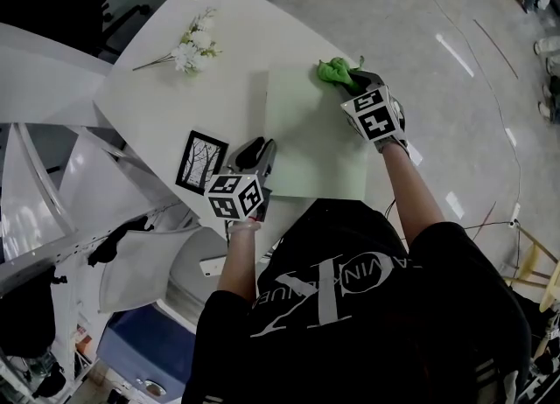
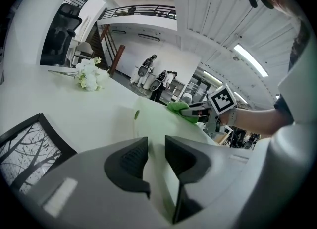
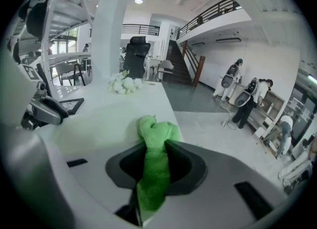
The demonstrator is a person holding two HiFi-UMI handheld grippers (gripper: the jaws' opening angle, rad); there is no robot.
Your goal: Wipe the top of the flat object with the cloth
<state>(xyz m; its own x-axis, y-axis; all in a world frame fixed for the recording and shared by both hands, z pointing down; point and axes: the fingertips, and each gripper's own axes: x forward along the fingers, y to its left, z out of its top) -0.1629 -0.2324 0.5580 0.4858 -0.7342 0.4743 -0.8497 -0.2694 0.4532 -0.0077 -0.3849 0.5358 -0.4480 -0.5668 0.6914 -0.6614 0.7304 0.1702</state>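
Inspecting from the head view: the white table (image 1: 149, 96) carries the flat board (image 1: 306, 122), a pale green sheet lying flat near the table's right edge. I judge it stiff, thin, light and smooth-faced. It is liable to slide under a sideways wipe, so it wants steadying by pressing down at an edge rather than by lifting.

My left gripper (image 1: 254, 153) sits at the board's near-left edge, just beside a small framed picture (image 1: 201, 160). Its own view shows the jaws drawn nearly together with a slim gap. The board's edge runs in under them, and I see nothing clamped. I cannot tell whether the tips bear down on the sheet.

My right gripper (image 1: 354, 80) is at the board's far right corner. Its jaws are closed narrowly on the cloth (image 1: 336, 70), a soft, bright green towelling rag bunched ahead of the tips and resting on the board there. The cloth is limp and compressible. The hold is mid-fold and appears adequate, though a loose tail hangs back behind the jaws.
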